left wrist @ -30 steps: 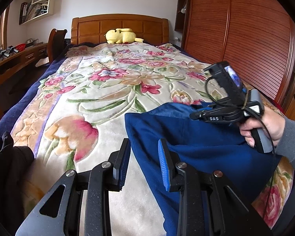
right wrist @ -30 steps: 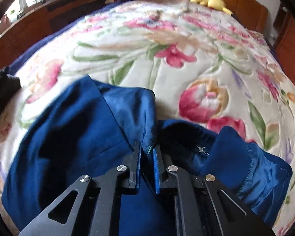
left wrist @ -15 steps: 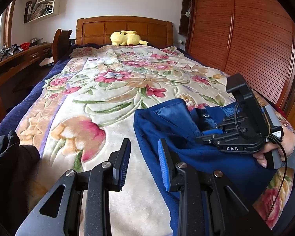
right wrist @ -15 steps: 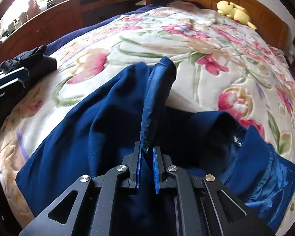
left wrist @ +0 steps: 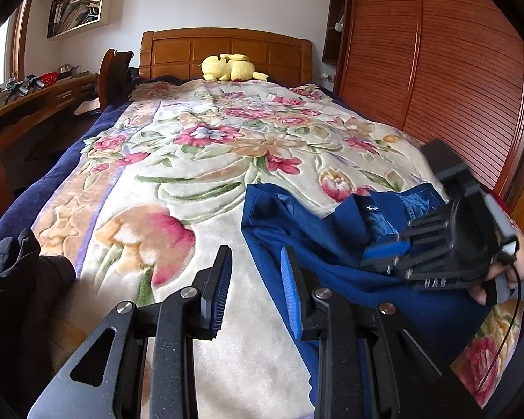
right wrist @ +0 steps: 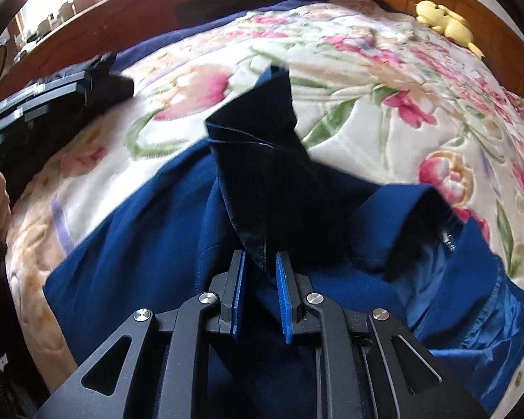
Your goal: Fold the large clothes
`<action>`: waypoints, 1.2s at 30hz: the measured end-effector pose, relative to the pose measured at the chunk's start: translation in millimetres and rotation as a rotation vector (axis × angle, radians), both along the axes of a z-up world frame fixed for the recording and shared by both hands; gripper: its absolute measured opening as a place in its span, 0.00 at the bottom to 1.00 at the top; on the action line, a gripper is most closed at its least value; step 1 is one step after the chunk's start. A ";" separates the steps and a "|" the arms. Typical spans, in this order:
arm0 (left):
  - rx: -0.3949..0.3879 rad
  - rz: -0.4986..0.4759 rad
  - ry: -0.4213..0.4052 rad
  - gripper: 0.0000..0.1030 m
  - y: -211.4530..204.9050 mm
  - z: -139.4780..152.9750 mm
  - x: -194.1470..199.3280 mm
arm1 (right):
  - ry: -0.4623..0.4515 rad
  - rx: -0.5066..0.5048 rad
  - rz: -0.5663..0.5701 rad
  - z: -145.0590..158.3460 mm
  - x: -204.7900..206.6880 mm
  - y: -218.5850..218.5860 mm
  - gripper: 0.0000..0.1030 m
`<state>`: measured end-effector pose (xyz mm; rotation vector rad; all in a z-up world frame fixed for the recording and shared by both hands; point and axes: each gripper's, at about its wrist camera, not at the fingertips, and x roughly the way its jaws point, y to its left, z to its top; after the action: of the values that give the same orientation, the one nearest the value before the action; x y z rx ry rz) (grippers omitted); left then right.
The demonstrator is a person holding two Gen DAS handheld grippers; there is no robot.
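Observation:
A large blue garment (left wrist: 332, 255) lies rumpled on the floral blanket (left wrist: 192, 174) at the near right of the bed. In the right wrist view a corner flap of this garment (right wrist: 262, 139) stands up in a peak. Its lower fold runs between the blue pads of my right gripper (right wrist: 260, 289), whose jaws are opening; a gap shows on each side of the cloth. The left wrist view shows the right gripper (left wrist: 384, 248) low over the garment, held by a hand. My left gripper (left wrist: 255, 286) hovers open at the garment's left edge, with nothing between its fingers.
A black garment (left wrist: 10, 279) lies bunched at the bed's near left corner. A yellow plush toy (left wrist: 227, 68) sits by the wooden headboard. A slatted wooden wardrobe (left wrist: 454, 70) runs along the right side and a desk (left wrist: 35, 101) along the left.
The right gripper swung left and dipped lower over the garment, carrying the flap. Its pads have moved apart from the cloth. The left gripper has barely moved.

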<state>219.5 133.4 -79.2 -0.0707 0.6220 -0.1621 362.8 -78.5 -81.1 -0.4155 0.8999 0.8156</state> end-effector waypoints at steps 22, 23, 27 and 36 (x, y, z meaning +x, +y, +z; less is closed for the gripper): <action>-0.008 0.017 0.005 0.29 4.9 -1.1 3.9 | 0.026 -0.001 -0.014 -22.2 9.1 23.4 0.07; -0.007 0.018 0.005 0.29 5.1 -1.2 3.6 | 0.031 -0.002 0.002 -23.9 2.8 24.1 0.07; -0.001 0.019 0.008 0.29 4.9 -2.3 2.8 | 0.037 0.008 0.060 -22.4 -21.1 21.5 0.06; 0.003 0.016 0.006 0.29 4.4 -2.4 3.1 | 0.053 -0.055 0.051 -17.8 -16.1 20.5 0.11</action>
<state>222.5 137.8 -81.6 -0.0729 0.6276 -0.1459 346.7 -58.0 -98.9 -0.4684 0.9665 0.8533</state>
